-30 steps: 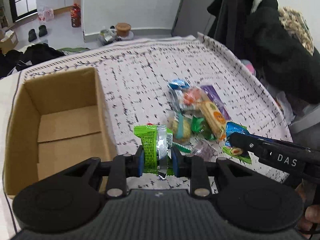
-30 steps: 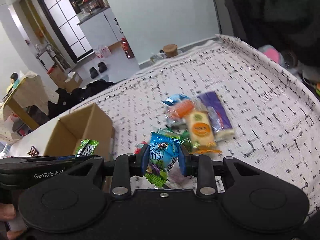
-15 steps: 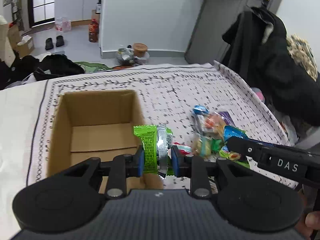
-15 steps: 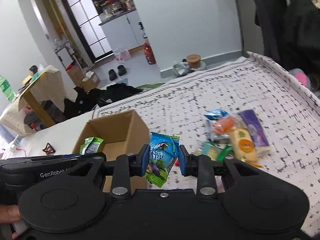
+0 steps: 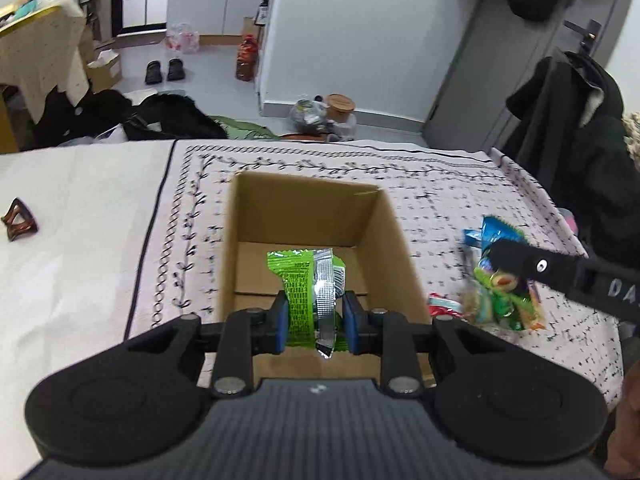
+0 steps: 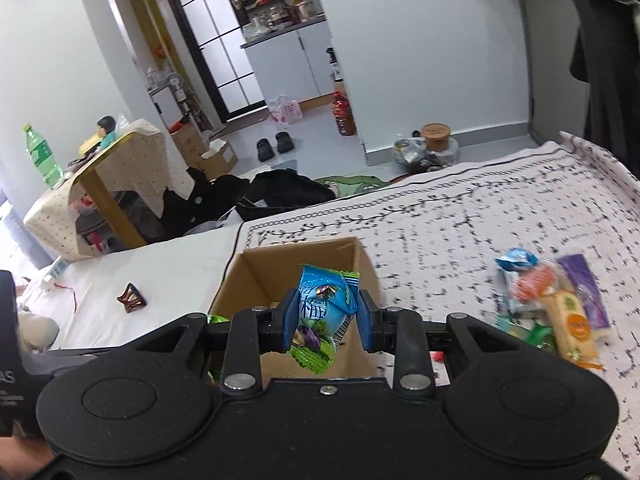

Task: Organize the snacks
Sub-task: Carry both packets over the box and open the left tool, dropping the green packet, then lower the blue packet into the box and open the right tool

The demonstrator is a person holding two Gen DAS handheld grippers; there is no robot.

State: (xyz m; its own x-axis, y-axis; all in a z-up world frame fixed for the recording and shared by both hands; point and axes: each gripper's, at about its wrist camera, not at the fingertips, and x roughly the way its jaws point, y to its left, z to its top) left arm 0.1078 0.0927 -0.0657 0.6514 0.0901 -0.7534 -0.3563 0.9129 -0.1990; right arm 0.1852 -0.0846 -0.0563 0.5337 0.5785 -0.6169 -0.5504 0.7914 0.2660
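Observation:
My left gripper (image 5: pixel 314 326) is shut on a green snack packet (image 5: pixel 308 292) with a silver end, held over the open cardboard box (image 5: pixel 394 232). The box floor I can see holds nothing. My right gripper (image 6: pixel 326 322) is shut on a blue and green snack packet (image 6: pixel 324 312), just over the box (image 6: pixel 256 276) near its right wall. In the left wrist view that packet (image 5: pixel 498 280) hangs to the right of the box. Several more snacks (image 6: pixel 556 304) lie in a pile on the patterned cloth to the right.
The box stands on a white patterned cloth (image 5: pixel 448 196) over a table. A small brown hair clip (image 5: pixel 18 224) lies on the plain white part at left. A dark coat (image 5: pixel 580 140) hangs by the far right edge. Clothes and shoes lie on the floor beyond.
Both grippers have swung left from the snack pile to over the box, each keeping its packet. The box now sits centred under the left gripper.

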